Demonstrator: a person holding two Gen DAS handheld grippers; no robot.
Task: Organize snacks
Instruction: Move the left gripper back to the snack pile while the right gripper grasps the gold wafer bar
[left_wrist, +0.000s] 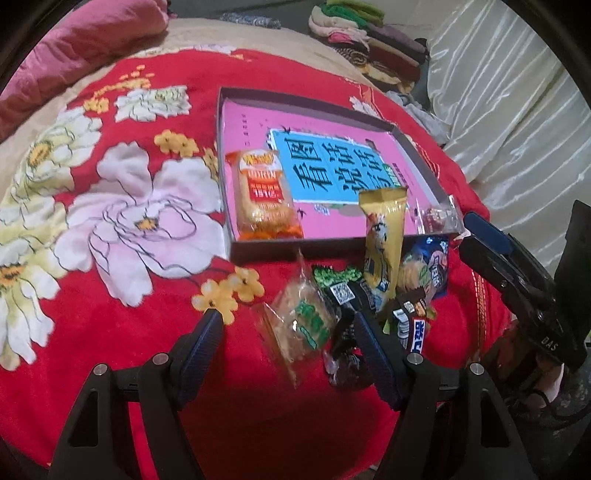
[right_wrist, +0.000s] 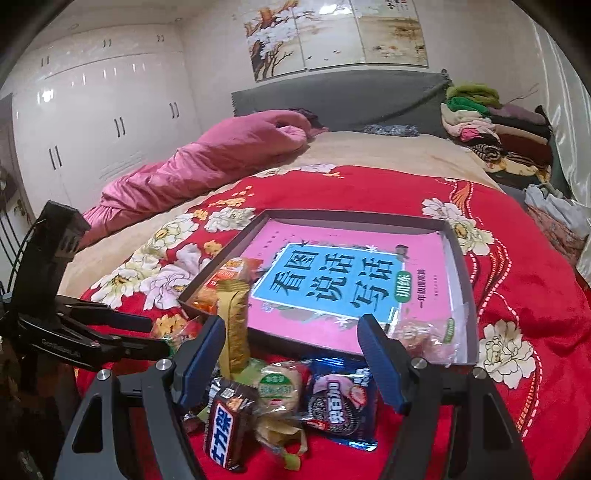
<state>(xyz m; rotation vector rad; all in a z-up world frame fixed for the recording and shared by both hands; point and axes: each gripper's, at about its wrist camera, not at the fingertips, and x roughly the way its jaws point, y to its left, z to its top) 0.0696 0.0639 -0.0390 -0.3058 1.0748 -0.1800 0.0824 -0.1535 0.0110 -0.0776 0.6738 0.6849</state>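
Looking along my left gripper (left_wrist: 288, 325), I see its fingers spread wide, holding nothing, over a red flowered blanket (left_wrist: 110, 314). Between them lies a clear-wrapped biscuit (left_wrist: 301, 325) with a green label, and just beside my right-hand finger sits a dark wrapper with a square code (left_wrist: 341, 293). A yellow snack bar (left_wrist: 382, 236) leans against the near wall of a shallow box (left_wrist: 295, 251). Inside the box, a pink book with a blue title panel (left_wrist: 325, 162) covers the floor, an orange-wrapped rice cracker (left_wrist: 264, 195) lies in the near left corner, and a small clear packet (left_wrist: 437, 218) sits in the near right corner. A blue cookie pack (left_wrist: 430, 266) and a chocolate bar (left_wrist: 415, 325) lie near the yellow bar. My right gripper (left_wrist: 467, 230) shows at the right edge, near the box's corner; from here I cannot tell how its fingers stand.

Through the right wrist camera, my right gripper (right_wrist: 291, 328) is also spread and empty. Below it, on the blanket (right_wrist: 535, 332), lie the chocolate bar (right_wrist: 229, 424), a round green-labelled biscuit (right_wrist: 279, 387) and the blue cookie pack (right_wrist: 340, 402). The yellow bar (right_wrist: 234, 325) stands against the box (right_wrist: 471, 332), just beside my left-hand finger. The left gripper (right_wrist: 159, 338) reaches in from the left, its fingers apart. A pink quilt (right_wrist: 207, 162) and folded clothes (right_wrist: 491, 125) lie farther back.
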